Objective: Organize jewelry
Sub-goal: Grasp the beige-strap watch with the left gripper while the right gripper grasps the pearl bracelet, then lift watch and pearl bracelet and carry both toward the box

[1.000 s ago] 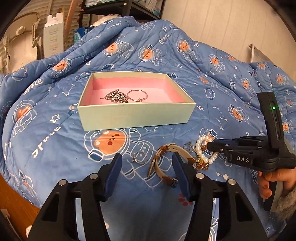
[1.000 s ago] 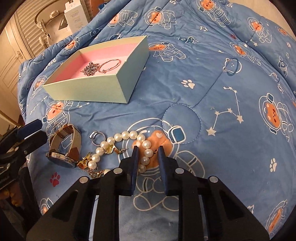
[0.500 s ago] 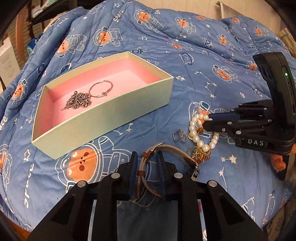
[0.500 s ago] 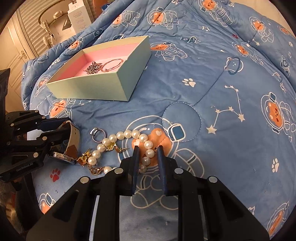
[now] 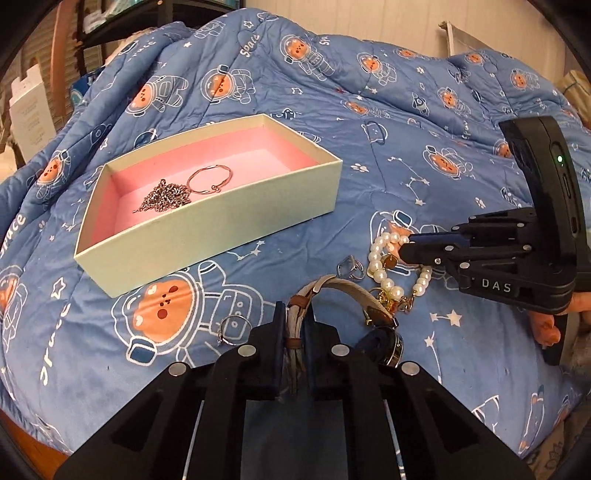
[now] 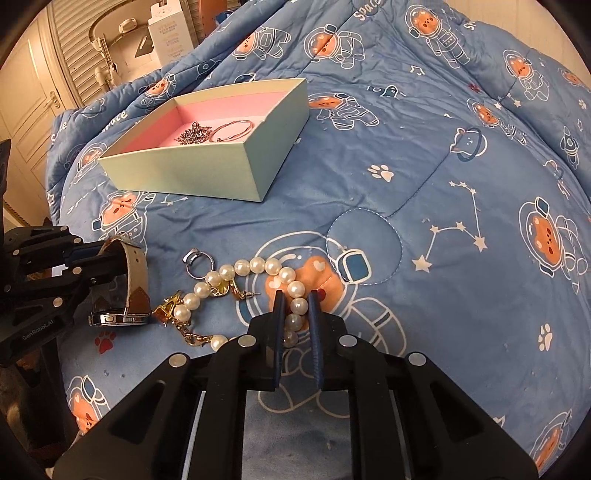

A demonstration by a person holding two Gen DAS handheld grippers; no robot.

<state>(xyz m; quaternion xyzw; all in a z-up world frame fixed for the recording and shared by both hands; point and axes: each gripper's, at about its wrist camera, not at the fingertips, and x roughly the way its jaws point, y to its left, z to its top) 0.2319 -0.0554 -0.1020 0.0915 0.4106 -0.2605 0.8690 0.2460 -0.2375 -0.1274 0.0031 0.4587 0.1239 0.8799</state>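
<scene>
My left gripper (image 5: 294, 314) is shut on the beige strap of a wristwatch (image 5: 354, 295), which also shows in the right wrist view (image 6: 135, 280), lifted slightly off the blue quilt. My right gripper (image 6: 295, 302) is shut on a pearl bracelet (image 6: 255, 267), which still lies on the quilt; it also shows in the left wrist view (image 5: 384, 264). A pale green box with pink lining (image 5: 240, 218) holds a silver chain (image 5: 166, 195) and a thin rose-gold bangle (image 5: 208, 179). It lies beyond both grippers.
A silver ring (image 5: 349, 267) and gold earrings (image 5: 388, 301) lie by the pearls. Another small ring (image 5: 232, 328) lies left of my left gripper. White cartons (image 6: 170, 33) and a door stand beyond the bed.
My left gripper closed on the watch strap and raised it. My right gripper stayed shut on the pearls.
</scene>
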